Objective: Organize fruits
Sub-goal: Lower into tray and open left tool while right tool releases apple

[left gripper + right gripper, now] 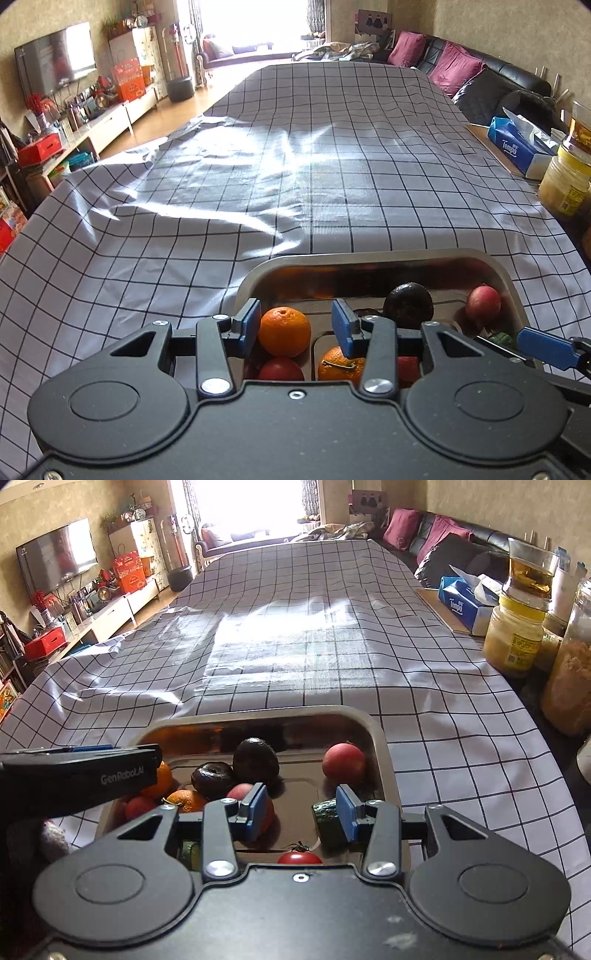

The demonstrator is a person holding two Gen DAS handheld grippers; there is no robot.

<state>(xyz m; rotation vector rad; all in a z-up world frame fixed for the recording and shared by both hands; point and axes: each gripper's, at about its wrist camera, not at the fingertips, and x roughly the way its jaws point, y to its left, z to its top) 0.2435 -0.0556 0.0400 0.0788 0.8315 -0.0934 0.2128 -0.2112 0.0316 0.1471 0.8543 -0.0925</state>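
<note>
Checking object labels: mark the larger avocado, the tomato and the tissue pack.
larger avocado (255,761), right wrist view, middle of its dark skin.
tomato (299,857), right wrist view, red top.
tissue pack (461,603), right wrist view, blue side.

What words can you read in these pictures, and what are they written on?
"Tempo" is on the blue tissue box at the right edge of the table.
"GenRobot.AI" is on the black arm of the left gripper, as the right wrist view shows it.
The yellow label on the round glass jar has print too small to read.
The red gift boxes by the television carry writing too blurred to read.
</note>
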